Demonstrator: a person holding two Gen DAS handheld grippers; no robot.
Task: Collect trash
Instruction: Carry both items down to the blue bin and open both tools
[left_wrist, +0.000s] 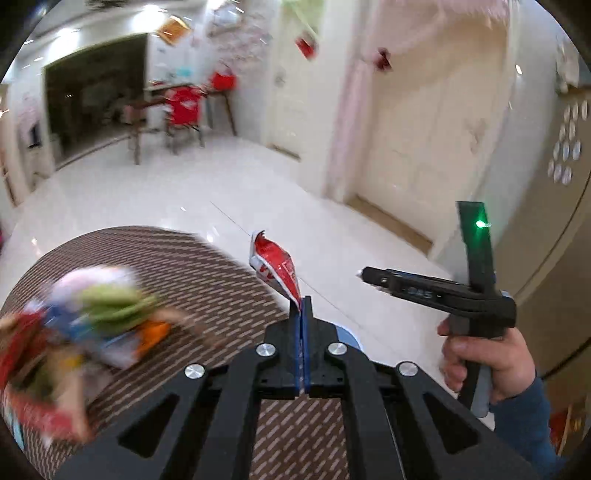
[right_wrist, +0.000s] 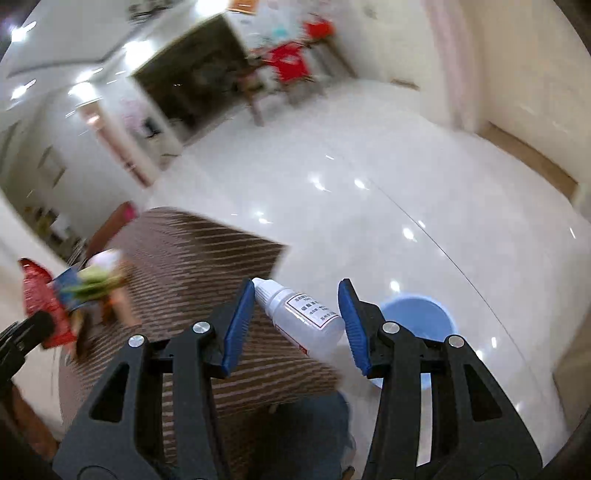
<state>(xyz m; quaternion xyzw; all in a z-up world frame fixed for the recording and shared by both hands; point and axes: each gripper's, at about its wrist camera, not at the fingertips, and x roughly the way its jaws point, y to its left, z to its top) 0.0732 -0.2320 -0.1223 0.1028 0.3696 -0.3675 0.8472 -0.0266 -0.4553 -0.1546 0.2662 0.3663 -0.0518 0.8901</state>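
The crumpled red-and-white foil snack wrapper (left_wrist: 275, 267) is pinched by its lower corner in my left gripper (left_wrist: 303, 306), whose blue pads are pressed tight together on it, so the wrapper sticks up above the tips over the edge of the round table with the brown striped woven mat (left_wrist: 207, 258). In my right gripper (right_wrist: 297, 317) a small white plastic dropper bottle with a printed label (right_wrist: 301, 314) lies slantwise between the half-spread jaws, nozzle against the left pad, base against the right.

Both pieces are headed, I judge, for the light-blue plastic bin (right_wrist: 424, 314) on the glossy white floor. To do it well I should bring each gripper squarely above the rim before letting go, the light wrapper held low so it does not drift.

Only the right wrist view shows the bin's open mouth and the bottle; the left view shows just a blue sliver, but also my right hand (left_wrist: 487, 362) and the blurred heap of remaining colourful litter (left_wrist: 85, 325) on the table.
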